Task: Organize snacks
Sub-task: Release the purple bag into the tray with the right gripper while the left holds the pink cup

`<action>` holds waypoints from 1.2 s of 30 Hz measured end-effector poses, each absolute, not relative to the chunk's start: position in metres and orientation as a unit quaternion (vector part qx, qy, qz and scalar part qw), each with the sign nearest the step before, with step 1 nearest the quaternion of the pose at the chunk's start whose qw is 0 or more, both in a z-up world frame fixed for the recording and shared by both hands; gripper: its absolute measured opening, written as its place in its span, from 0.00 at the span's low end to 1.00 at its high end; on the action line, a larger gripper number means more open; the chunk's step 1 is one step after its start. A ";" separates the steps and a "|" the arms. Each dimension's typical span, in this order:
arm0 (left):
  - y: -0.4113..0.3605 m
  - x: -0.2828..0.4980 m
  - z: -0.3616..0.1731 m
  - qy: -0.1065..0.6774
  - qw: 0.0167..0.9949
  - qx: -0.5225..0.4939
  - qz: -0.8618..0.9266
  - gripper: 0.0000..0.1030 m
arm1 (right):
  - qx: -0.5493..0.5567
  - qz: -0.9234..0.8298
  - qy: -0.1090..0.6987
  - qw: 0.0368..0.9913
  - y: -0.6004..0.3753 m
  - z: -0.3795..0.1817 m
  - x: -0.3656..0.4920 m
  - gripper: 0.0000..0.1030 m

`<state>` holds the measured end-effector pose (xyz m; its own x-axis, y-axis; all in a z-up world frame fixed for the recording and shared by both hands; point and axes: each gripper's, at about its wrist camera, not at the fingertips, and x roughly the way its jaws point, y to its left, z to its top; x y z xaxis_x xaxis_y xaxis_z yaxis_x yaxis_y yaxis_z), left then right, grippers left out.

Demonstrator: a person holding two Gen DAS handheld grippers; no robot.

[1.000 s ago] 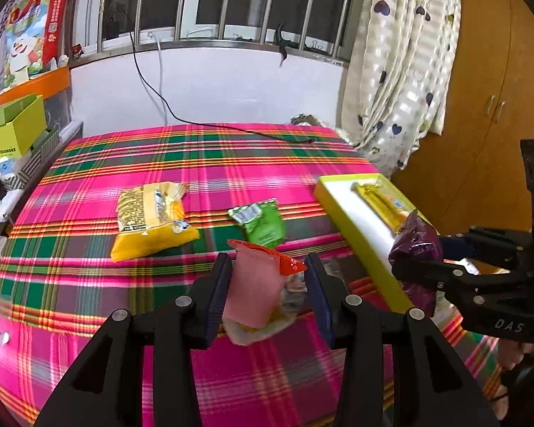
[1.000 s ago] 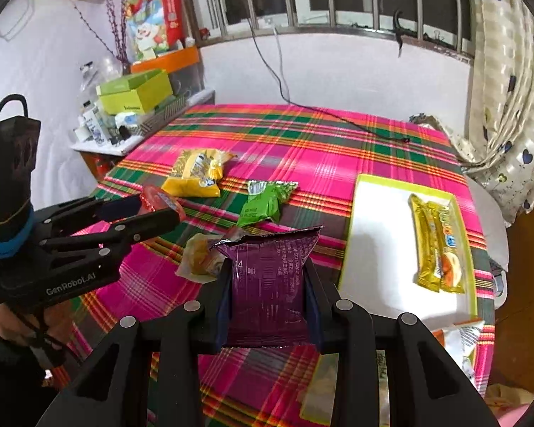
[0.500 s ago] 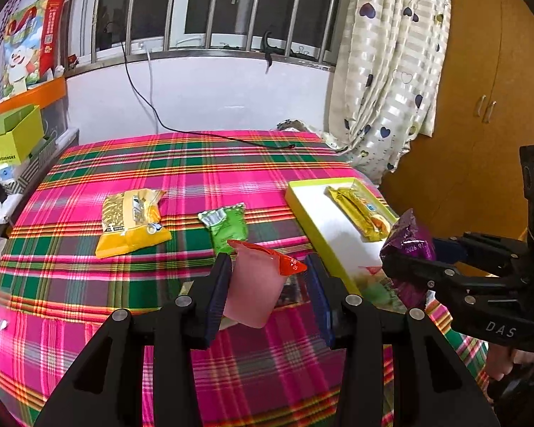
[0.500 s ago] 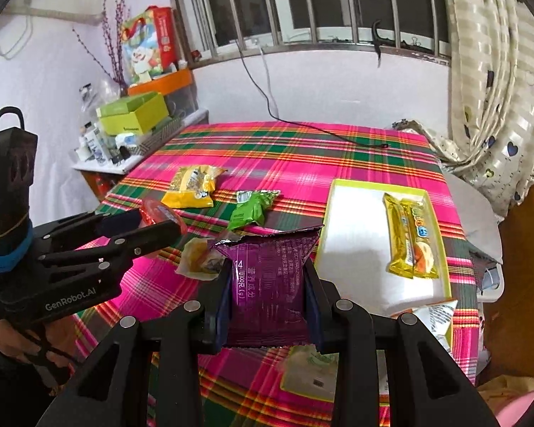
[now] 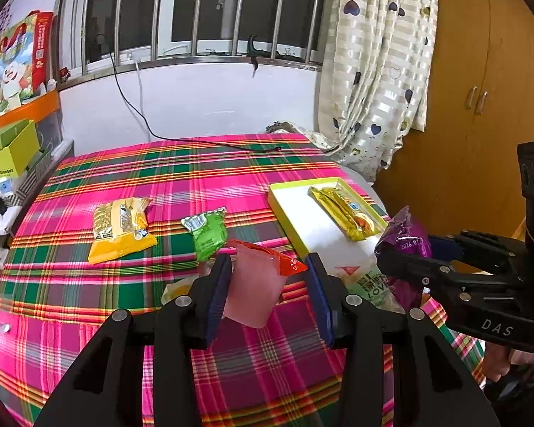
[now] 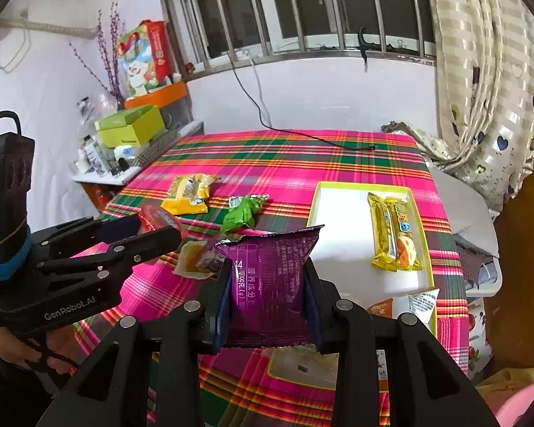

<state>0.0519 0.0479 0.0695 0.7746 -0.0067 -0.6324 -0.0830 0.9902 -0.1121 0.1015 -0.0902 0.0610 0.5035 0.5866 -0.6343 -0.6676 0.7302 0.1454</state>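
Both grippers have drawn back from the table; your left gripper (image 5: 265,291) clamps a pink jelly cup (image 5: 252,284), right gripper (image 6: 267,302) a purple packet (image 6: 272,277). Lower each flat into the tray (image 6: 341,249).

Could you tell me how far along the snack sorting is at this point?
Done: one yellow bar pack lies in the tray. In hand: the left gripper holds a pink jelly cup, the right gripper a purple packet. Left: the yellow bag and green packet on the cloth.
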 end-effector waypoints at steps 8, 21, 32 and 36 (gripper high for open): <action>0.035 0.059 0.070 0.338 0.939 -0.061 0.011 0.42 | -0.051 0.354 0.340 0.870 -0.105 0.063 0.104 0.31; 0.025 0.073 0.066 0.346 0.936 -0.059 -0.002 0.42 | -0.043 0.341 0.345 0.873 -0.117 0.058 0.114 0.31; 0.013 0.095 0.062 0.354 0.933 -0.057 -0.020 0.42 | -0.023 0.309 0.351 0.884 -0.146 0.053 0.140 0.31; 0.010 0.103 0.060 0.358 0.932 -0.057 -0.025 0.42 | -0.013 0.289 0.353 0.890 -0.161 0.052 0.153 0.31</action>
<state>0.1025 0.0104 0.0598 0.7426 -0.0869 -0.6640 0.0057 0.9923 -0.1235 0.1531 -0.1606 0.0518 0.5837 0.5053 -0.6356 -0.5232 0.8326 0.1815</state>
